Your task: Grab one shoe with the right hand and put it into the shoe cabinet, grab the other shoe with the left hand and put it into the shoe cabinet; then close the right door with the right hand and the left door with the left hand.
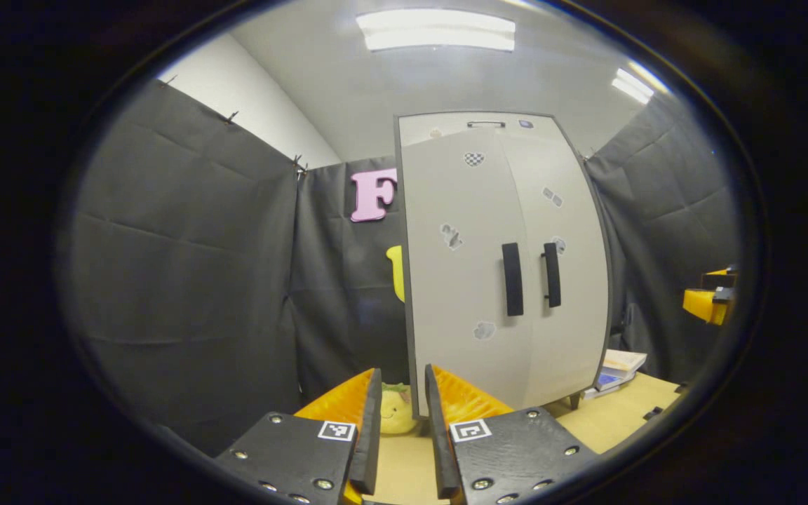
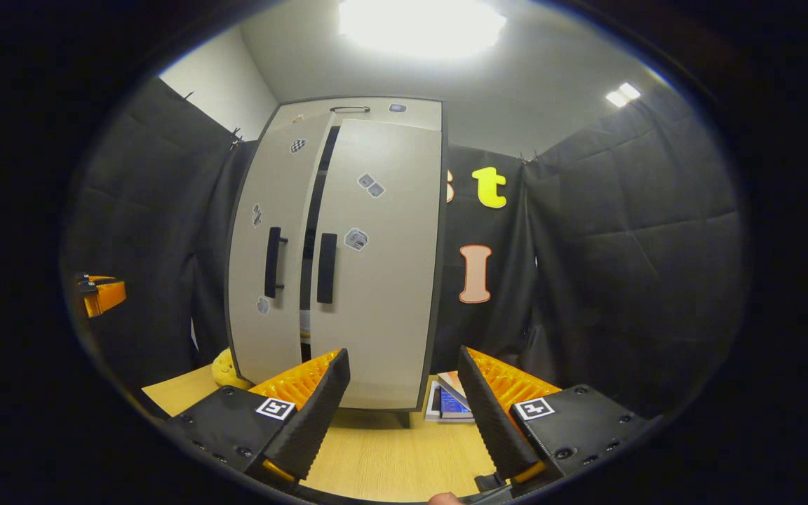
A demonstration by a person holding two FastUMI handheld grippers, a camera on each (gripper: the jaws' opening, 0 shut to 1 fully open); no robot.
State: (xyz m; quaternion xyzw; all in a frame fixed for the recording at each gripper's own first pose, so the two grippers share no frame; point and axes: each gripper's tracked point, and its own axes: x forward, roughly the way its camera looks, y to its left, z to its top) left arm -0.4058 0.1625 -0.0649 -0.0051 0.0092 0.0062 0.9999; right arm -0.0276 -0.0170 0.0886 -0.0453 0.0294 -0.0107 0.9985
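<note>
Books [image 2: 449, 403] right of cabinet [image 2: 376, 280]

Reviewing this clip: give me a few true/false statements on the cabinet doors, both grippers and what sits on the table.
1. The right gripper has its fingers spread wide with nothing between them. True.
2. The left gripper is clamped on a shoe. False: its fingers stand close together with a narrow gap and hold nothing.
3. In the right gripper view a dark slit shows between the two doors of the shoe cabinet. True: they are not fully flush.
4. A stack of books lies on the table beside the cabinet. True.
5. A shoe lies on the table in front of the cabinet. False: no shoe is visible there; a yellow plush toy sits near the cabinet's corner.
</note>
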